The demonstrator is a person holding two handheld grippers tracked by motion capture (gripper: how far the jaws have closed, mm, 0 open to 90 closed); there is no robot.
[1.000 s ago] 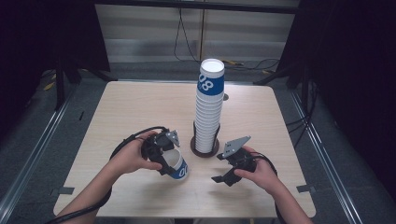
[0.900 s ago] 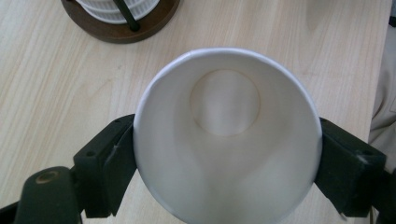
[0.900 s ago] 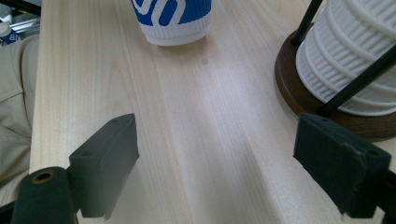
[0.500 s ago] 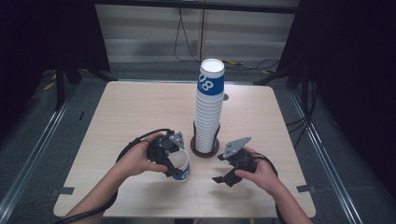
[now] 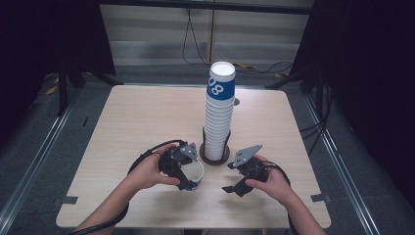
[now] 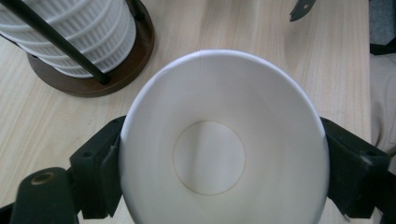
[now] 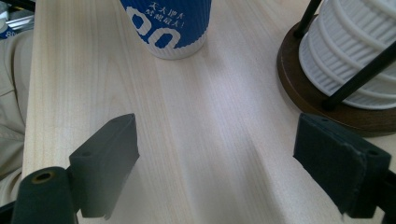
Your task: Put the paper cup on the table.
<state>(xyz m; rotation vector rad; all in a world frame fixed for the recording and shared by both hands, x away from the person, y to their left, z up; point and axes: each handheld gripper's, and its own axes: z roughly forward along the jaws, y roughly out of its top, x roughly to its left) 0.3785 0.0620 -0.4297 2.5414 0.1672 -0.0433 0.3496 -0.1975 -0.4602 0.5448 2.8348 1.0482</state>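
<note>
Here the left gripper [image 5: 188, 177] fingers pinch the upright cup [image 6: 224, 154], mouth up; right gripper [image 5: 234, 182] fingers spread.

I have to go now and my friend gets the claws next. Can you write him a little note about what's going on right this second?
Left claw: shut on a single paper cup, jaws on both sides of its rim. The cup is upright, mouth up, with its base at the table.
Right claw: open and holding nothing, over bare wood beside the single cup.
Cup stack: a tall pile sitting in the holder, mid-table just beyond both claws.
Done: one cup is apart from the stack and stands near the table's front.
Left: probably letting go of that cup, then fetching the next one from the stack.
</note>
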